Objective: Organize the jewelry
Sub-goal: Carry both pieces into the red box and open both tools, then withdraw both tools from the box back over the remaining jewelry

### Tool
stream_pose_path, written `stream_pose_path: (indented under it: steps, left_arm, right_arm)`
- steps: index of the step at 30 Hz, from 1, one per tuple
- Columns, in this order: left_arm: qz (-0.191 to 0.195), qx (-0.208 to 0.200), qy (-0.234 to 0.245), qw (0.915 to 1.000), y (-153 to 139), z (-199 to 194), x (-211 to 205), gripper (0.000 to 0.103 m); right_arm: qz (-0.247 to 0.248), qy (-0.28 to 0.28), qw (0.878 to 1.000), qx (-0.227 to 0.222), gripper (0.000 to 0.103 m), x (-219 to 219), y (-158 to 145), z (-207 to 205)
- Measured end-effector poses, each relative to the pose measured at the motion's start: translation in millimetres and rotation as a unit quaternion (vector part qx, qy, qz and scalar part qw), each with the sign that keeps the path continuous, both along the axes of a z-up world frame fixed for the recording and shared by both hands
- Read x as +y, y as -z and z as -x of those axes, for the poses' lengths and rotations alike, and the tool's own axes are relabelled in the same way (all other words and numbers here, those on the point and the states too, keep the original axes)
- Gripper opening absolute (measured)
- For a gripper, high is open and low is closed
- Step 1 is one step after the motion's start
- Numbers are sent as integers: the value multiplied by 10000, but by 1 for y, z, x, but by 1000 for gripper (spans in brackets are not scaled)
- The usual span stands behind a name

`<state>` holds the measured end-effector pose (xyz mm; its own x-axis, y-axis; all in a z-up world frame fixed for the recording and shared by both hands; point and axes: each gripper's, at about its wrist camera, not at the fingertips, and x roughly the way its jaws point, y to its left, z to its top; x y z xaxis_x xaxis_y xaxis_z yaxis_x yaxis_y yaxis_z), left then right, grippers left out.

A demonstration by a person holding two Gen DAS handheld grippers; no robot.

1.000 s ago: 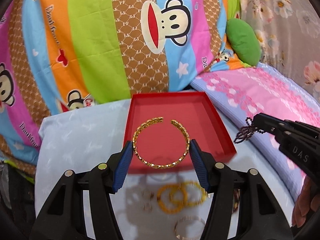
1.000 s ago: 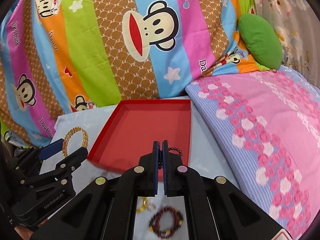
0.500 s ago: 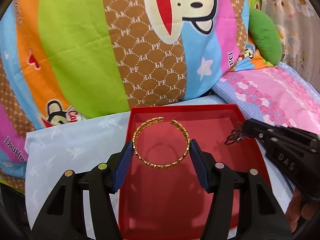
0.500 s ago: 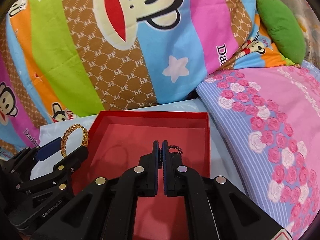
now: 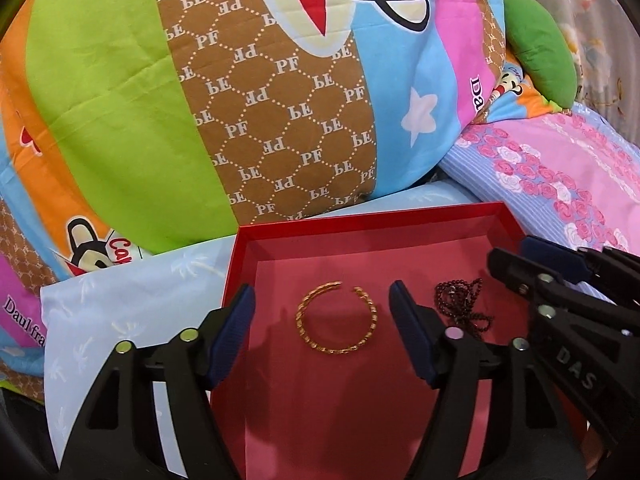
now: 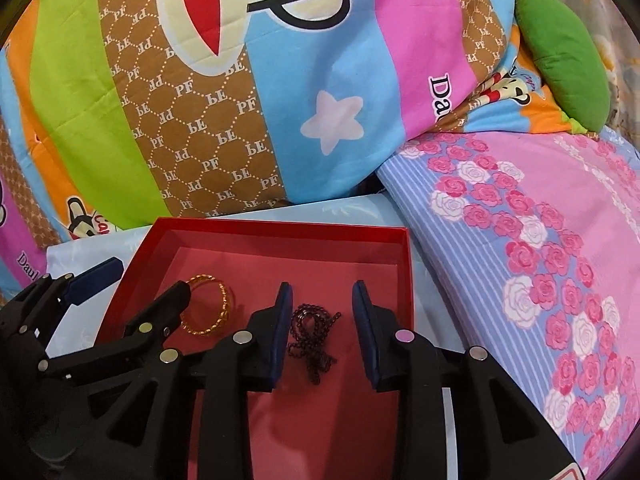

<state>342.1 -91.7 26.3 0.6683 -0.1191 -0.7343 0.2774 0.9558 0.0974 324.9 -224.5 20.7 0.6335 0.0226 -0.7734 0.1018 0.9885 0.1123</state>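
Both grippers are hanging over a red tray [image 5: 432,222] that is resting on a pale blue cloth [image 5: 120,292]. The left gripper [image 5: 322,322] is holding its fingers [image 5: 234,334] spread wide, released, with nothing between the pads. A gold bangle [image 5: 337,322] is lying flat on the tray floor in the gap between those fingers, touching neither, its open ends pointing toward the far wall.

The right gripper [image 6: 322,320] is likewise keeping its fingers [image 6: 280,320] parted and gripping nothing. A dark beaded chain [image 6: 314,336] is lying bunched on the tray floor between them, close to the left pad; whether it is touching that pad is not clear. In the left wrist view the chain [image 5: 464,308] is sitting just to the right of the bangle, apart from it, with the right gripper [image 5: 536,268] reaching in from the right edge above it. In the right wrist view the bangle [image 6: 210,308] is partly hidden behind the left gripper [image 6: 144,284], which is coming in from the left over the tray [image 6: 280,236] rim.

Behind the tray a striped cartoon-monkey quilt [image 5: 260,100] is bulging up, a pink rose-print quilt [image 6: 540,260] is lying to the right, and a green cushion [image 6: 560,56] is sitting at the upper right.
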Motion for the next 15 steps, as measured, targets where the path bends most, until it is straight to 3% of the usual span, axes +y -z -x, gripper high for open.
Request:
stream_pose_path:
  steps: [7, 15]
  left_arm:
    - [112, -58, -25, 9999, -16, 28, 10, 73]
    - [190, -154, 39, 9997, -33, 98, 24, 77]
  right_arm:
    - [105, -39, 9998, -183, 40, 10, -25, 41]
    - [329, -47, 9986, -411, 45, 31, -48, 116]
